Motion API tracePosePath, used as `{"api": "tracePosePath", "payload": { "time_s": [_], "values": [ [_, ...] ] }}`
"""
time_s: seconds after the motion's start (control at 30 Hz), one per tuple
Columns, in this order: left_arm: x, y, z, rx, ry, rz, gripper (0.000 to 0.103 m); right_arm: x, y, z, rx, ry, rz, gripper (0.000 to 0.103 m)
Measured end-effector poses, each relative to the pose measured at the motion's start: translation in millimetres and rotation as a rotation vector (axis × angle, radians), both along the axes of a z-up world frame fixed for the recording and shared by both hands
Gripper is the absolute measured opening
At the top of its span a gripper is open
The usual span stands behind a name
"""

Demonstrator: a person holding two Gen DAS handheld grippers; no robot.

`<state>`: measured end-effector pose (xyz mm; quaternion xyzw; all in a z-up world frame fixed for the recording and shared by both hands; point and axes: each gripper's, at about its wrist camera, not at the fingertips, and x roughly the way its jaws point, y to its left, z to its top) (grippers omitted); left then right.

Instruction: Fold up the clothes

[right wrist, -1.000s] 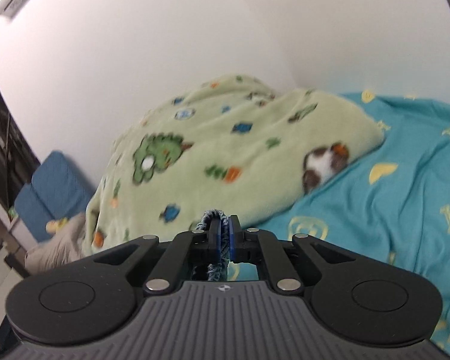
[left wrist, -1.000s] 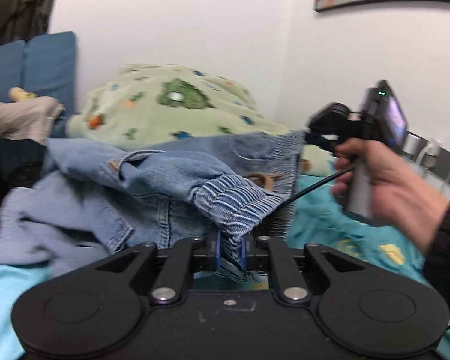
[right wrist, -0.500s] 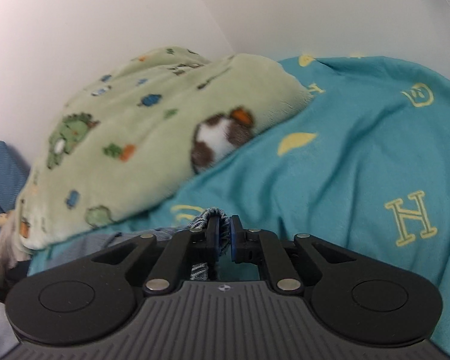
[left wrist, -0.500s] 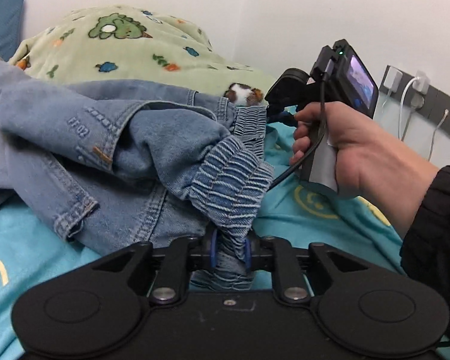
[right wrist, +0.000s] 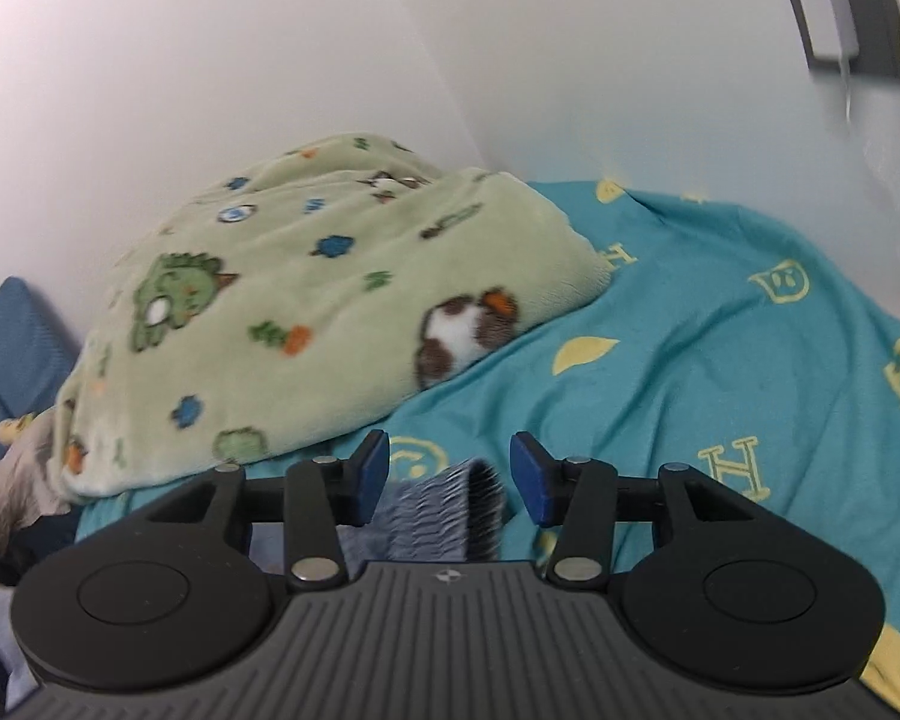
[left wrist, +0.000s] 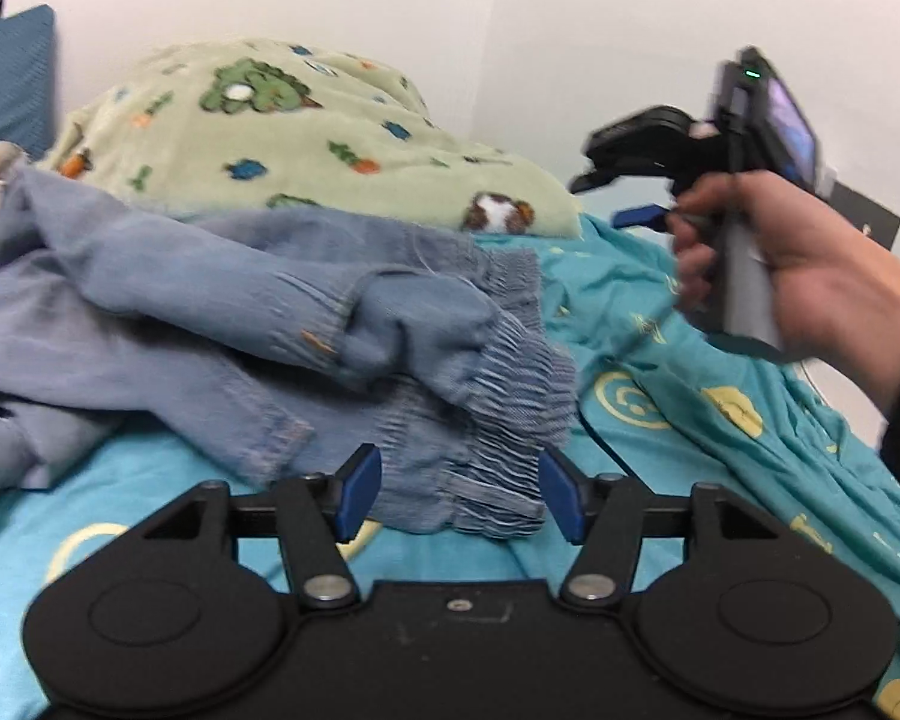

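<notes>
Both grippers gaping over the jeans on the bed.

The jeans [left wrist: 282, 324] are lying crumpled on the teal sheet [left wrist: 660, 372], in front of the green blanket [left wrist: 306, 138]. The left gripper [left wrist: 459, 495] is standing spread, the elastic waistband [left wrist: 480, 468] sitting loose between its blue pads [left wrist: 360, 489]. The right gripper [right wrist: 447, 477], held in a hand [left wrist: 804, 282], is also gaping wide around the waistband.

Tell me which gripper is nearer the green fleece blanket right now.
Right. The right gripper hangs open by the green fleece blanket's near edge. The left gripper sits open further back, with the heaped denim jeans between it and the blanket.
</notes>
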<state>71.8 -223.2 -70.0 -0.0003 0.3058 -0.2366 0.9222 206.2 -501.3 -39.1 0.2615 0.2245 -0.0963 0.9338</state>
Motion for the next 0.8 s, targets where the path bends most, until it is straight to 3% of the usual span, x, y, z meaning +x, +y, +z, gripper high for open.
{"api": "tracePosePath", "payload": {
  "time_s": [0.1, 0.4, 0.63, 0.7, 0.8],
  "values": [
    [-6.3, 20.2, 16.9, -0.012, -0.004, 0.029, 0.056, -26.2, 14.8, 14.4, 0.002, -0.012, 0.029, 0.049],
    [-12.8, 107.9, 65.8, -0.050, -0.040, 0.146, 0.059, -92.6, 96.6, 31.1, 0.156, -0.029, 0.206, 0.049],
    [-2.3, 173.5, 72.9, -0.137, -0.056, 0.279, 0.064, -94.3, 169.1, -2.7, 0.400, 0.051, 0.391, 0.060],
    [5.2, 187.0, 68.7, -0.169, -0.048, 0.305, 0.064, -84.2, 178.5, -16.1, 0.483, 0.066, 0.400, 0.061],
    [18.1, 205.1, 60.2, -0.220, -0.020, 0.341, 0.064, -68.7, 183.8, -36.2, 0.591, 0.086, 0.366, 0.071]
  ]
}}
